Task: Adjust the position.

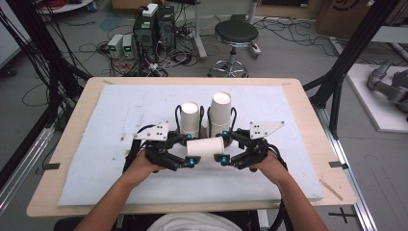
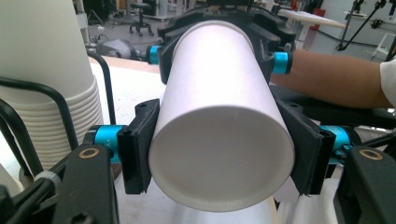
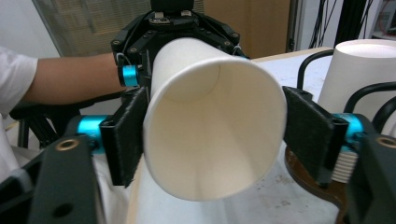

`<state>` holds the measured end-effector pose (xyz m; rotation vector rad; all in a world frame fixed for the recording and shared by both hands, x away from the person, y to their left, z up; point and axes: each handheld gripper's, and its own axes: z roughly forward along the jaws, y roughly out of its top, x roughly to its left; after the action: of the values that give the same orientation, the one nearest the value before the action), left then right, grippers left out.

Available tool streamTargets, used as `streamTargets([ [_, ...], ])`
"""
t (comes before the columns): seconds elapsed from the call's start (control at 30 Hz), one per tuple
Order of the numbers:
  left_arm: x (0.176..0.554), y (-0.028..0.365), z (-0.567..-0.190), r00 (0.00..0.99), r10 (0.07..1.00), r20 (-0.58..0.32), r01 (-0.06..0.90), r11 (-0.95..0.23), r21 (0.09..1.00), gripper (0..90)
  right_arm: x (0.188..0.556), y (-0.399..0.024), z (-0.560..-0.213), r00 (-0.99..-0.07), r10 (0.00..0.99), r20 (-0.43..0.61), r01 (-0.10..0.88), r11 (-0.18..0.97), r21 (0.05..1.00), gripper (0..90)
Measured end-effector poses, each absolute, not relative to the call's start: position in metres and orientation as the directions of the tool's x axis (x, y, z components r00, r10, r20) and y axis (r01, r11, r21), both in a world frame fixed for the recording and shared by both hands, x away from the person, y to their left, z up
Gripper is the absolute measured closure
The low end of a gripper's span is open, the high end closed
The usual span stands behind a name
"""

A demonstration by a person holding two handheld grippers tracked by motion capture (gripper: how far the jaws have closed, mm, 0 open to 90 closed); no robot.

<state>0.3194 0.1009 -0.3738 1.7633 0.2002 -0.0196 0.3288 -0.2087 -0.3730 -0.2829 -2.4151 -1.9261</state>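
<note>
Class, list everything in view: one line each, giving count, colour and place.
single cup: 1, white, lying level between both tools
cup stacks: 2, white, upright behind it
wire holders: 2, black, around the stacks
mat: 1, white, on the table
table: 1, light wood, centre
stool: 1, black, floor beyond table
computer towers: 2, black, floor far left
left tool: 1, black, shut on cup's base end
right tool: 1, black, shut on its mouth end
hands: 2, gripping the tools, near edge

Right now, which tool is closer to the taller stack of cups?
Right. The right tool is just before the taller stack; the left tool is before the shorter stack.
</note>
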Motion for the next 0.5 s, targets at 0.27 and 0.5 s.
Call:
streamTargets([
  [0.27, 0.3202, 0.1012, -0.3724, 0.975, 0.183, -0.122, 0.159, -0.2, 0.967, 26.6, 0.3294, -0.2071, -0.37, -0.986, 0.154, 0.067, 0.116, 0.337, 0.934, 35.0],
  [0.5, 0.3191, 0.0978, -0.3745, 0.982, 0.149, -0.117, 0.15, -0.236, 0.96, 29.2, 0.3294, -0.2067, -0.3695, -0.99, 0.121, 0.074, 0.112, 0.342, 0.933, 35.5],
])
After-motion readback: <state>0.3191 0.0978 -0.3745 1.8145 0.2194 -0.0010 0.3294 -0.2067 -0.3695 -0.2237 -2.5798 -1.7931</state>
